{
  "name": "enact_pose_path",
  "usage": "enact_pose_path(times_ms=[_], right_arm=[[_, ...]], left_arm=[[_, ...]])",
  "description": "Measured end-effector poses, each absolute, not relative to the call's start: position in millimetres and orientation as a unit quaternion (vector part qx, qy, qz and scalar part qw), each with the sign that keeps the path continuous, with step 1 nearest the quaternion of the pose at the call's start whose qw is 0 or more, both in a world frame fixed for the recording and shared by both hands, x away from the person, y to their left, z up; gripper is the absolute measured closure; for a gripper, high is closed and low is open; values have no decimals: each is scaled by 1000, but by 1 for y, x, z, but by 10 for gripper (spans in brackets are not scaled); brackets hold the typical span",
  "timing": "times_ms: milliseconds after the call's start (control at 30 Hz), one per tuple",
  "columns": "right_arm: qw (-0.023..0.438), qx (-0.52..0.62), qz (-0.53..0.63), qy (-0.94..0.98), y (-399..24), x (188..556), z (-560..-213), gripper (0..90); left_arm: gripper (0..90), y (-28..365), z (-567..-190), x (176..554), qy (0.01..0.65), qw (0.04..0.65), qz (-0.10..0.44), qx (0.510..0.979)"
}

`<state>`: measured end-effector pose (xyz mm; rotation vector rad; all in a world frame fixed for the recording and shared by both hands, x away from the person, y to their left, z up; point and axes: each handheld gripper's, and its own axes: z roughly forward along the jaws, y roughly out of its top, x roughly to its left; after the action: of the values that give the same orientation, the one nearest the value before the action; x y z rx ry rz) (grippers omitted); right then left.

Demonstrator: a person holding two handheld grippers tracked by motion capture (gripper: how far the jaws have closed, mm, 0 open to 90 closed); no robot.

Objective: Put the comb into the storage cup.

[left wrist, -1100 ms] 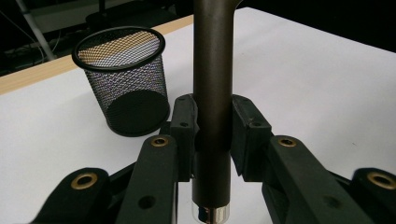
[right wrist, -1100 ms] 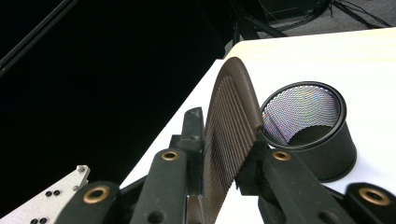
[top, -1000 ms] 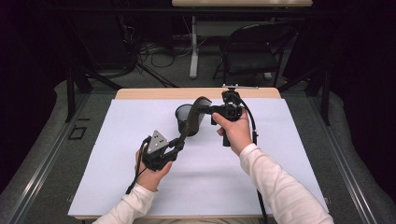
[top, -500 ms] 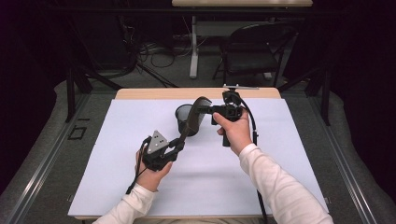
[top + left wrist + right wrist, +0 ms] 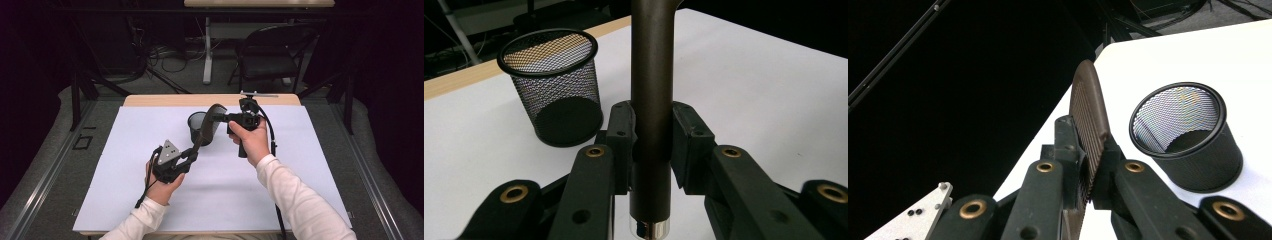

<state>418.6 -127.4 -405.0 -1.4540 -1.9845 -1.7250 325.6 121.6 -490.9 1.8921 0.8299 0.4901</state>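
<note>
Over a white-covered table (image 5: 280,200), a person holds a brown hairbrush (image 5: 205,131) between two handheld grippers. Nearest the camera in the high view, the left gripper (image 5: 192,153), carrying a grey three-cornered plate, points up and away from the person. In the left gripper view its jaws are clamped on either side of the brush's round brown handle (image 5: 651,100), whose silver end cap (image 5: 651,230) sits just below the pads.

Farther across the table, the right gripper (image 5: 220,119) points toward the person's left. Its jaws, which have just been closing, are now pressed on the brush's oval bristled head (image 5: 1089,115), seen edge-on in the right gripper view. The brush thus hangs above the table, slanting from the left gripper up to the right one.

Just behind the brush head stands a black wire-mesh pen cup (image 5: 196,123), upright on the white cover. Beyond it run the table's bare wooden far edge (image 5: 160,100) and a dark folding chair (image 5: 270,55).
</note>
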Motion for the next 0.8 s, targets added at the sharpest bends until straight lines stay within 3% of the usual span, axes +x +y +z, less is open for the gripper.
enact_pose_path(times_ms=[800], right_arm=[[75,-478,-579,-656,-130,419,-408,863]], left_arm=[[724,121,-492,326,339,483,202,782]])
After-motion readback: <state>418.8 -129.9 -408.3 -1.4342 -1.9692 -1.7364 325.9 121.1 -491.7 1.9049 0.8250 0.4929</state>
